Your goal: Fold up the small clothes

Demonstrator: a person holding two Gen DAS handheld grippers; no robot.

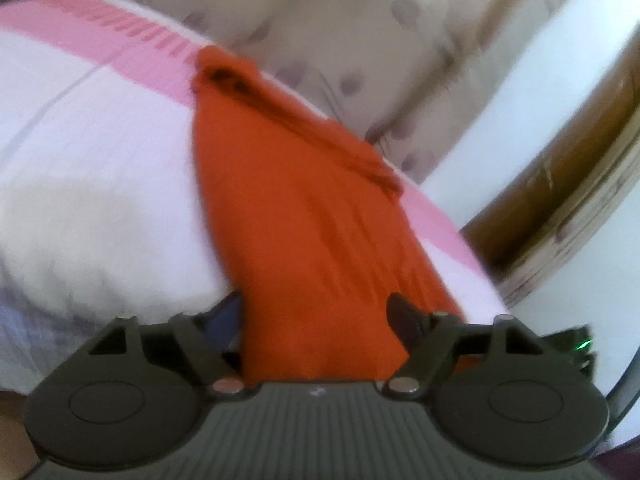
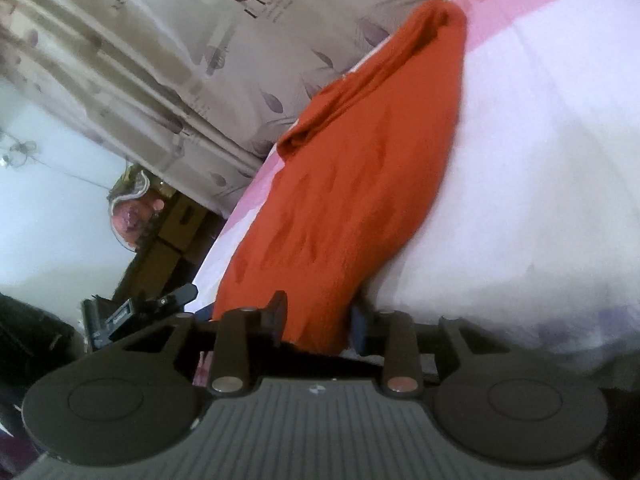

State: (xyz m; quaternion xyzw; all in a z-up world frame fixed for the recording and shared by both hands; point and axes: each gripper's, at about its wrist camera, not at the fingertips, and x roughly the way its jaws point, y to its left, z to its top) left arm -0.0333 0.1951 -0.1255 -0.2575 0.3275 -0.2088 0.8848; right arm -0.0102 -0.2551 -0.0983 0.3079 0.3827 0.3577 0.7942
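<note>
An orange garment (image 1: 304,208) lies stretched out on a white bed sheet (image 1: 100,168), its far end bunched on the sheet's pink border. My left gripper (image 1: 320,316) has its near edge between its two fingers, which look closed on the cloth. In the right wrist view the same orange garment (image 2: 352,176) runs away from my right gripper (image 2: 316,320), whose fingers also pinch its near edge. Both views are blurred. The other gripper (image 2: 160,304) shows at the lower left of the right wrist view.
A patterned curtain (image 2: 168,64) hangs behind the bed. A white wall (image 1: 540,92) and a brown wooden door frame (image 1: 560,184) stand at the right in the left view. Brown furniture with a pink object (image 2: 136,216) sits at the left in the right view.
</note>
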